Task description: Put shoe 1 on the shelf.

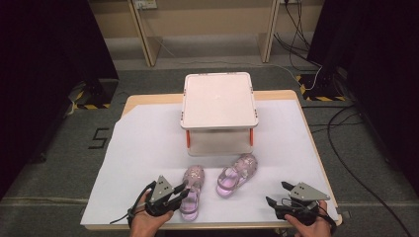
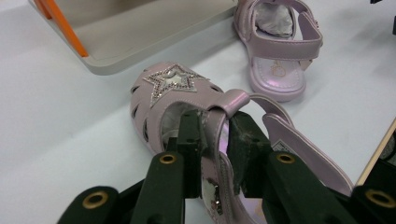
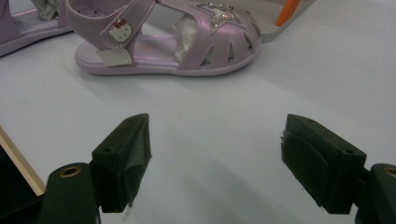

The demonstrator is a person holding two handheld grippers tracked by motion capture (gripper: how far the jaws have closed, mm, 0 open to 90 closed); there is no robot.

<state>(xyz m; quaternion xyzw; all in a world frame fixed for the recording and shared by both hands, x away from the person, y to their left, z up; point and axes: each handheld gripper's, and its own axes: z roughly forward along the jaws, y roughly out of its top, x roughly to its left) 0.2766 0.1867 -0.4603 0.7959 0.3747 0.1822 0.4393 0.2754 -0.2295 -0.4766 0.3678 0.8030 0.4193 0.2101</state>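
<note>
Nearest the high camera, at six to seven o'clock on the white sheet, the left gripper (image 1: 179, 195) is being held pinched on the ankle strap of the near lilac child's sandal with a glittery star on its toe (image 1: 192, 196). In the left gripper view its black pads (image 2: 190, 135) are being pressed against both sides of that strap, so the grasp step is judged to be in hand. A straight lift is being called for next, gently, since the strap is soft and the shoe may be left swinging from it.

At five o'clock the right gripper (image 1: 277, 193) is being kept spread wide, with nothing between its jaws, well apart from both shoes.

Further in, just right of the gripped sandal, the second matching lilac sandal (image 1: 237, 174) is lying at an angle, its toe pointing toward one o'clock; white paper stuffing is being shown inside it.

Farthest, at twelve o'clock, a white two-tier plastic shelf with orange posts (image 1: 219, 101) is standing, judged the likely destination for the pair.
</note>
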